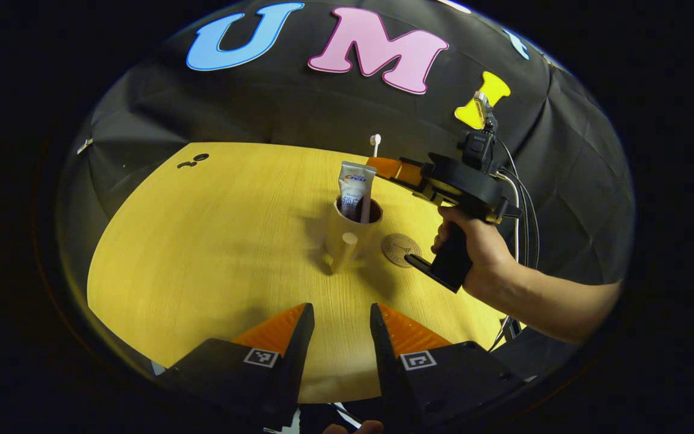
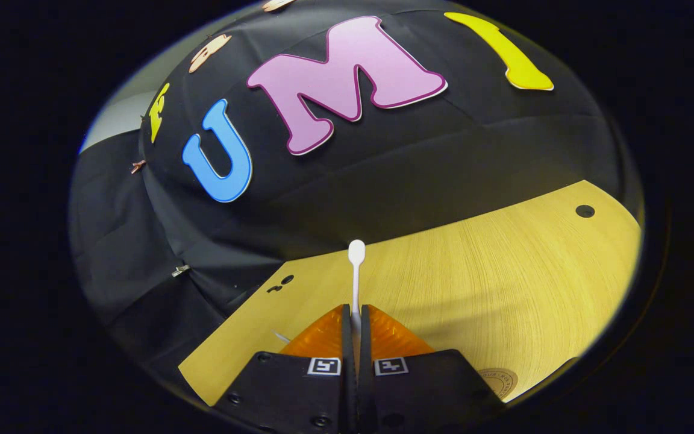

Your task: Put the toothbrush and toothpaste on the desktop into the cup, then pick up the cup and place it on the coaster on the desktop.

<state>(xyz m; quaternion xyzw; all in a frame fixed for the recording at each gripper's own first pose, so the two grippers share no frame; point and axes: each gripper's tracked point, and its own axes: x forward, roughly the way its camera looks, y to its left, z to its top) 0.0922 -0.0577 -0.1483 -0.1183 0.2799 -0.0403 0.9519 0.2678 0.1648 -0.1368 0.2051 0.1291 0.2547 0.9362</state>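
Note:
A beige cup (image 1: 347,235) with a handle stands mid-table in the left gripper view. A toothpaste tube (image 1: 356,184) sticks up out of it. The toothbrush (image 1: 373,150) stands upright beside the tube, its lower end inside the cup. The right gripper (image 1: 383,166), held by a hand (image 1: 479,253), is shut on the toothbrush shaft just above the cup. In the right gripper view, the toothbrush (image 2: 356,265) rises head-up from between the pressed fingers of the right gripper (image 2: 355,313). A round coaster (image 1: 400,249) lies just right of the cup. My left gripper (image 1: 341,319) hangs open near the front edge.
The wooden table (image 1: 214,253) has small dark holes (image 1: 193,161) at its far left corner. The black booth wall rises behind it. The coaster (image 2: 497,381) peeks out at the lower right of the right gripper view. A cable (image 1: 518,211) trails from the right gripper.

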